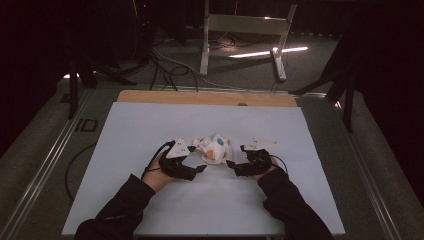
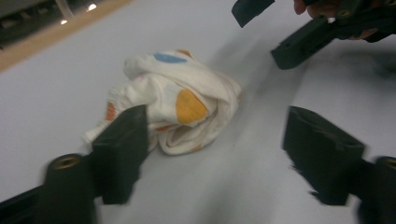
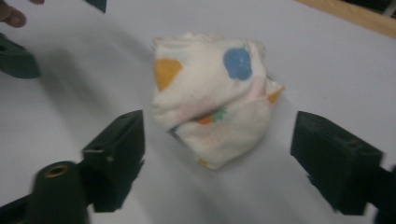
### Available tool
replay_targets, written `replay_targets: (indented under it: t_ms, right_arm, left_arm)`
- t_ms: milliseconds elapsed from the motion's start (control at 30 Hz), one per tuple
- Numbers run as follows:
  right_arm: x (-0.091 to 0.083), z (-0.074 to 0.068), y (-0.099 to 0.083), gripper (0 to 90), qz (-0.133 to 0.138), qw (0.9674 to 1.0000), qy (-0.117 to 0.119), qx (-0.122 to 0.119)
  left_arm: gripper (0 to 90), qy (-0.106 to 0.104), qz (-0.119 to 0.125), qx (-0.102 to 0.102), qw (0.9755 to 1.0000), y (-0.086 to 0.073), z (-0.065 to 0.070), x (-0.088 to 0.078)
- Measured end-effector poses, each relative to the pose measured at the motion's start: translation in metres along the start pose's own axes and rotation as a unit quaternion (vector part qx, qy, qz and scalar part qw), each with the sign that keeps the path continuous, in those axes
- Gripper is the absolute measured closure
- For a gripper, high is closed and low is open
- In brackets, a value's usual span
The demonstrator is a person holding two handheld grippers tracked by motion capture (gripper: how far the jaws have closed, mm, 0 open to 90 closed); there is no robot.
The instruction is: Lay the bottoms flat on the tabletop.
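Note:
A crumpled white cloth [image 1: 214,147] with orange and blue spots lies bunched on the pale tabletop [image 1: 150,130], between my two grippers. My left gripper [image 1: 200,169] sits low just left of it, jaws apart. In the left gripper view the cloth [image 2: 177,100] lies ahead of the jaws, its near edge by the left jaw, nothing pressed. My right gripper [image 1: 231,165] sits just right of the cloth, jaws apart. In the right gripper view the cloth [image 3: 215,98] lies ahead of the wide jaws, untouched. The other gripper's jaws [image 2: 299,42] show at the top right of the left gripper view.
The pale sheet covers a wooden table whose far edge [image 1: 205,97] shows bare wood. Beyond it, on the floor, stand a white frame [image 1: 245,35] and loose cables [image 1: 165,70]. Dark stands flank the table. Sleeved forearms [image 1: 125,205] enter from the bottom.

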State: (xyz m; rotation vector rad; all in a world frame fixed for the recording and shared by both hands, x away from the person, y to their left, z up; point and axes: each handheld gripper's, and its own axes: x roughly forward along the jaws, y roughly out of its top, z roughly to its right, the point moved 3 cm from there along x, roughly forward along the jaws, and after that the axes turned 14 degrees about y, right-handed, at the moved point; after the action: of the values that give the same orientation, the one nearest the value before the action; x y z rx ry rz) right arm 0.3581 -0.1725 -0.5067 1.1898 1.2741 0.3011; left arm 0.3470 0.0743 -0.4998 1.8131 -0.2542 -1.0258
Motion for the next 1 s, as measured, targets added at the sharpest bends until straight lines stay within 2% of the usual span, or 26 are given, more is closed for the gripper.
replay_targets:
  t_ms: [67, 133, 167, 300, 433, 500, 567, 767, 833, 867, 900, 933, 967, 1000]
  right_arm:
    - [0.003, 0.002, -0.002, 29.2, -0.003, 1.0000, -0.004, -0.001]
    - [0.004, 0.003, -0.004, 30.3, -0.006, 0.9999, -0.009, 0.005]
    - [0.006, 0.006, -0.005, 32.6, -0.010, 0.9998, -0.011, 0.015]
    - [0.014, 0.007, -0.009, 33.7, -0.019, 0.9995, -0.007, 0.025]
    - [0.024, 0.007, -0.013, 35.4, -0.037, 0.9990, -0.009, 0.024]
    - [0.026, 0.007, -0.014, 35.4, -0.039, 0.9989, -0.007, 0.025]
    - [0.030, 0.006, -0.015, 38.3, -0.048, 0.9986, -0.006, 0.023]
    - [0.041, 0.003, -0.017, 57.9, -0.067, 0.9976, -0.007, 0.017]
    - [0.042, 0.002, -0.016, 64.6, -0.069, 0.9974, -0.010, 0.017]
    - [0.042, 0.002, -0.016, 64.6, -0.069, 0.9974, -0.010, 0.017]
    - [0.042, 0.002, -0.015, 70.4, -0.069, 0.9974, -0.012, 0.019]
    - [0.042, 0.002, -0.015, 70.4, -0.069, 0.9974, -0.012, 0.019]
    - [0.042, 0.002, -0.015, 76.2, -0.071, 0.9973, -0.012, 0.016]
    - [0.042, 0.002, -0.014, 79.0, -0.071, 0.9972, -0.011, 0.019]
  left_arm:
    - [32.6, -0.001, -0.011, -0.002, 0.9999, -0.003, -0.001, 0.007]
    - [35.1, 0.005, -0.021, -0.007, 0.9997, -0.005, -0.002, 0.013]
    - [36.0, 0.006, -0.028, -0.011, 0.9995, -0.007, -0.003, 0.020]
    - [42.8, 0.002, -0.039, -0.014, 0.9991, -0.009, -0.003, 0.029]
    - [45.4, -0.001, -0.054, -0.015, 0.9984, -0.008, 0.000, 0.043]
    - [45.7, -0.001, -0.054, -0.015, 0.9984, -0.008, 0.000, 0.043]
    - [47.0, 0.002, -0.061, -0.023, 0.9979, -0.008, 0.001, 0.050]
    - [56.8, 0.005, -0.061, -0.037, 0.9974, -0.006, 0.001, 0.058]
    - [63.9, 0.011, -0.063, -0.041, 0.9971, -0.005, 0.000, 0.061]
    - [67.4, 0.011, -0.063, -0.041, 0.9971, -0.005, 0.000, 0.061]
    - [72.7, 0.012, -0.062, -0.043, 0.9971, -0.004, 0.000, 0.062]
    - [72.7, 0.012, -0.062, -0.043, 0.9971, -0.004, 0.000, 0.062]
    - [81.6, 0.014, -0.062, -0.041, 0.9971, -0.003, 0.000, 0.062]
    - [83.6, 0.015, -0.062, -0.041, 0.9971, -0.002, 0.000, 0.062]
